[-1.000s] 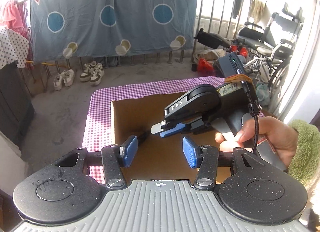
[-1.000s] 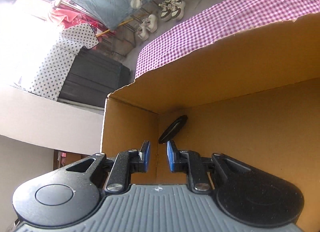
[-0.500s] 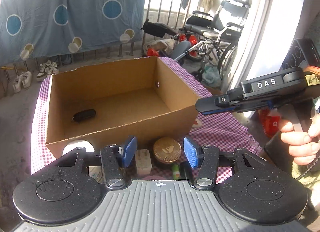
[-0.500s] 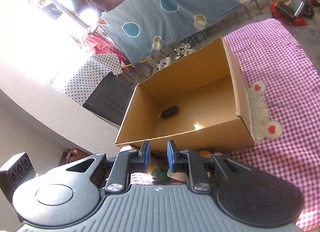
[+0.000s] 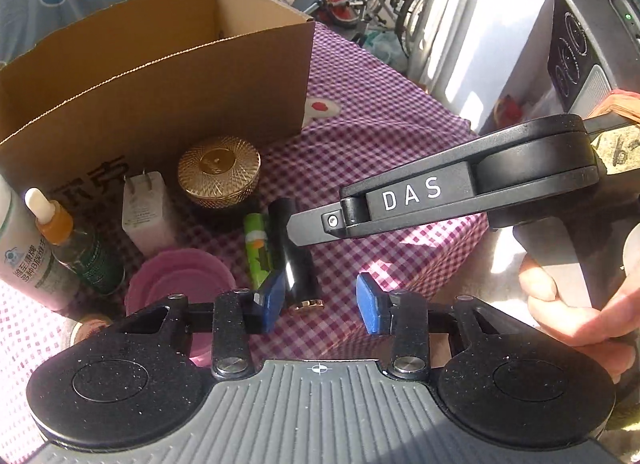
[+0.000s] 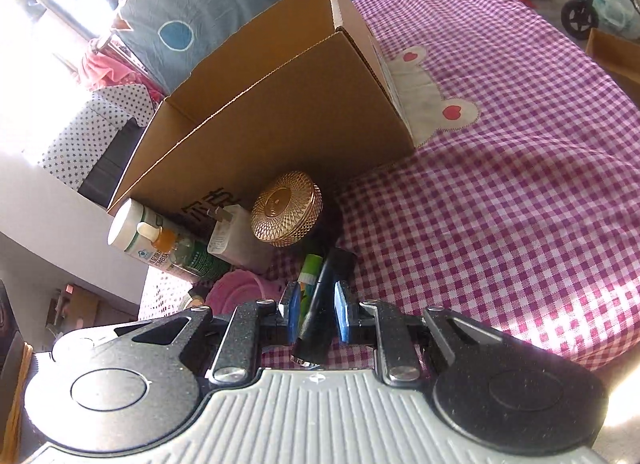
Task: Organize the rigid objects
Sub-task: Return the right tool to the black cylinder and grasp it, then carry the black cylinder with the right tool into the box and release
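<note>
The pick-up seemed in hand: the right gripper (image 6: 317, 306), fingers nearly together, hung over the black tube (image 6: 340, 260) lying on the tablecloth (image 6: 500, 224) before the box (image 6: 300, 116), calling for wider fingers beside the crowding green stick (image 6: 310, 270), while the left gripper (image 5: 320, 300), fingers just narrowed, stood apart, empty.

Hard daylight pours in from the window side, and both my views bend strongly at the edges. In my left wrist view the checked tablecloth (image 5: 380, 136) is sunlit along its right edge, while the cardboard box (image 5: 160, 96) throws a deep shadow over the things at its foot. In my right wrist view the upper left corner burns out to pure white glare, and sun patches lie on the cloth's near right corner. Everything close stays sharp; I see no motion blur.
</note>
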The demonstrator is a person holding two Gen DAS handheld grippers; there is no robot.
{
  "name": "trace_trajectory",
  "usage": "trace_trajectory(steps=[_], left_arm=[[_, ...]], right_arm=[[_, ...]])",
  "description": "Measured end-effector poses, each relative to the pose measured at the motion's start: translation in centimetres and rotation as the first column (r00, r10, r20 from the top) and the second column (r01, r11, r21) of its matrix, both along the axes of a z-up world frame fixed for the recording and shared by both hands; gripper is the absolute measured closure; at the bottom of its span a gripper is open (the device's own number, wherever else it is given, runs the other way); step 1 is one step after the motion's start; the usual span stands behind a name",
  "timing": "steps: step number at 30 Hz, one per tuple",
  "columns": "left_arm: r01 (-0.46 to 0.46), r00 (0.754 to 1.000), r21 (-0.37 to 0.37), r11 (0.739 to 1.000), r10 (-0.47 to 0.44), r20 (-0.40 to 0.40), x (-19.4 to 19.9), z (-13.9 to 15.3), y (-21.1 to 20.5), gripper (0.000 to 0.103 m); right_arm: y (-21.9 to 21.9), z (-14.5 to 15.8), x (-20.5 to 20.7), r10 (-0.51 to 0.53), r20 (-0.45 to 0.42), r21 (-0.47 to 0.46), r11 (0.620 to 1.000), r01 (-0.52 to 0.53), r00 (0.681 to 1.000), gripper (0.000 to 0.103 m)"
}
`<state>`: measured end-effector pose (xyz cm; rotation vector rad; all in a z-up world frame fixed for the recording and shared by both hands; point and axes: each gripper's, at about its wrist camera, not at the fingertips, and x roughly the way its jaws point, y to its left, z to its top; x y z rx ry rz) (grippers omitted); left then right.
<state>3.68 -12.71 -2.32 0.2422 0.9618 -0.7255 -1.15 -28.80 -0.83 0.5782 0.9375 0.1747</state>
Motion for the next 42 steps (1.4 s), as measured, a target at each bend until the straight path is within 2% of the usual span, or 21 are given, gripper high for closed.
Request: trace_trajectory(steps=[4, 13, 17, 23, 31, 37, 42], left_arm=[[-0.007, 1.000, 0.015, 1.000, 0.007, -0.012, 0.4, -0.4, -0.1, 0.066], [-0.005, 1.000, 0.060, 0.998, 0.006, -0.024, 1.2, -1.5, -1.3, 0.066], [0.000, 1.000, 0.068, 0.998, 0.000, 0.001, 1.4, -1.6, -1.6, 0.066], [0.001, 1.000, 0.056, 0.998, -0.001, 0.006, 1.4, -1.6, -1.6, 0.064], [-0.007, 1.000, 0.034, 0.999, 0.006, 0.018, 1.1, -1.1, -1.6, 0.064], [0.004, 0.998, 0.011, 1.000, -0.005, 0.057, 0.1, 0.4, -1.7, 0.064], [0.008, 0.990, -0.019, 1.000, -0.006, 0.143, -1.0, 3.5, -1.3, 0.064]], right_arm=[[0.6, -0.9, 0.9, 0.016, -0.018, -0.040, 0.999, -0.017, 1.000, 0.083], [0.7, -1.6, 1.8, 0.043, -0.021, -0.018, 0.999, -0.043, 0.999, 0.082], [0.3, -1.9, 2.2, 0.057, -0.033, 0.007, 0.998, -0.057, 0.998, 0.082], [0.7, -2.3, 2.4, 0.078, -0.023, 0.009, 0.997, -0.078, 0.997, 0.078], [0.0, -2.3, 1.8, 0.041, -0.011, 0.074, 0.996, -0.040, 0.999, 0.079], [-0.1, -0.5, 0.3, 0.014, 0.031, 0.081, 0.997, -0.017, 0.999, 0.079], [0.2, 2.9, -1.0, 0.004, 0.114, 0.063, 0.998, -0.011, 0.993, 0.079]])
